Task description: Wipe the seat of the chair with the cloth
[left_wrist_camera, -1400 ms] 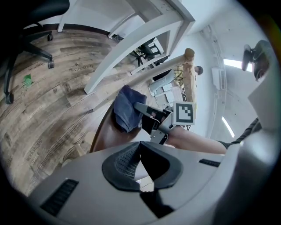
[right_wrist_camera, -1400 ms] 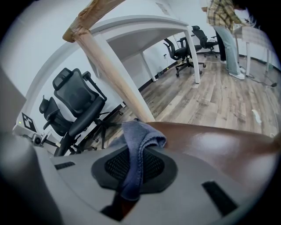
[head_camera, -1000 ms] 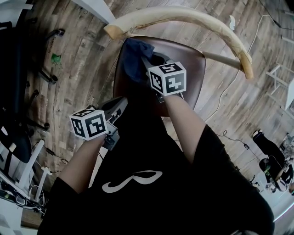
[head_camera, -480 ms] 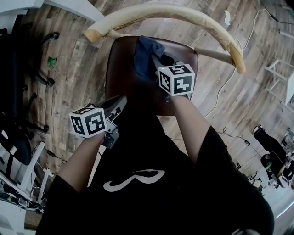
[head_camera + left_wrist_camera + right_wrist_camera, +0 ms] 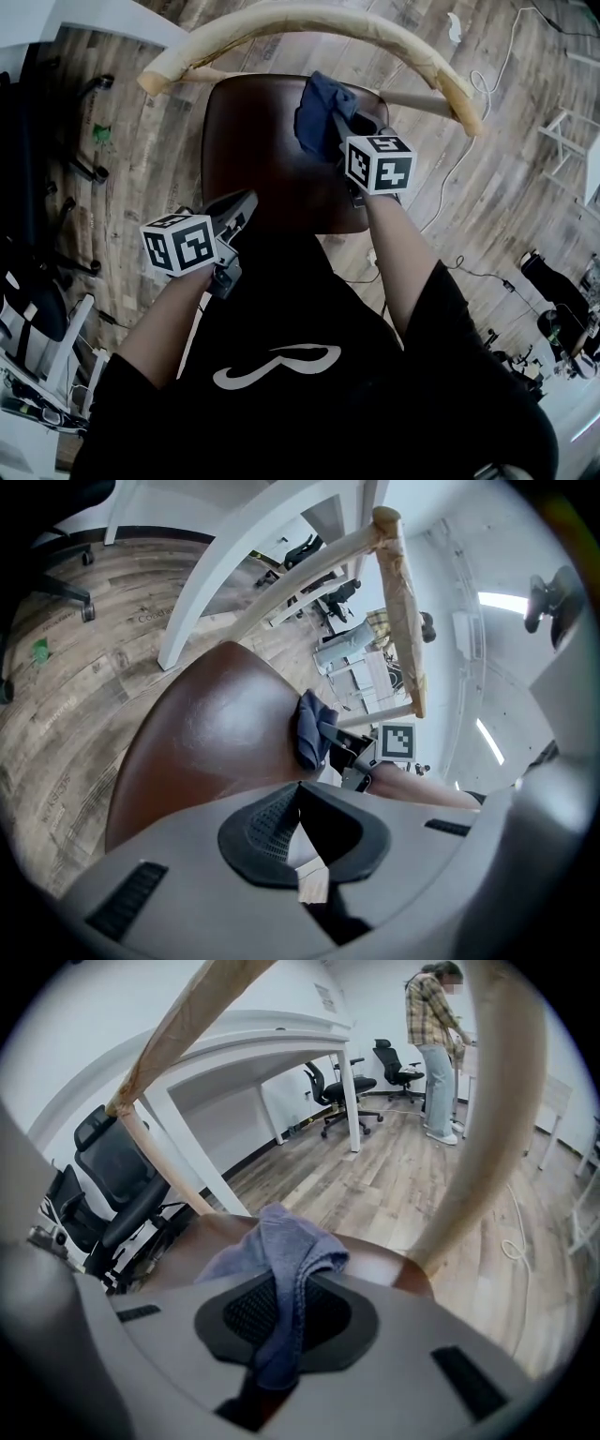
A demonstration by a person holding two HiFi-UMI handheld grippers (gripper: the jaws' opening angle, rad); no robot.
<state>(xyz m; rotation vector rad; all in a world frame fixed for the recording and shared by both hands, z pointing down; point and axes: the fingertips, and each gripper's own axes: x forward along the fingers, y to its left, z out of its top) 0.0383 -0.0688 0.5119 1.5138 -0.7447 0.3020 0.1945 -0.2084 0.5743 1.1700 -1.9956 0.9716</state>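
Operator: Cloth (image 5: 317,117) in head view is clamped in my right claw (image 5: 342,127), on the far right of the brown seat (image 5: 253,150) by the backrest (image 5: 309,19). Left claw (image 5: 246,202) hovers at the near left corner.

Mate: Left gripper view?

Operator: Jaws together, nothing in them. Right gripper view: jaws pinching the bunched cloth, seat just beyond.

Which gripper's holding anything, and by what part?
Right gripper pinches the blue cloth by a bunched fold; the rest lies on the seat. Left gripper holds nothing, jaws together.
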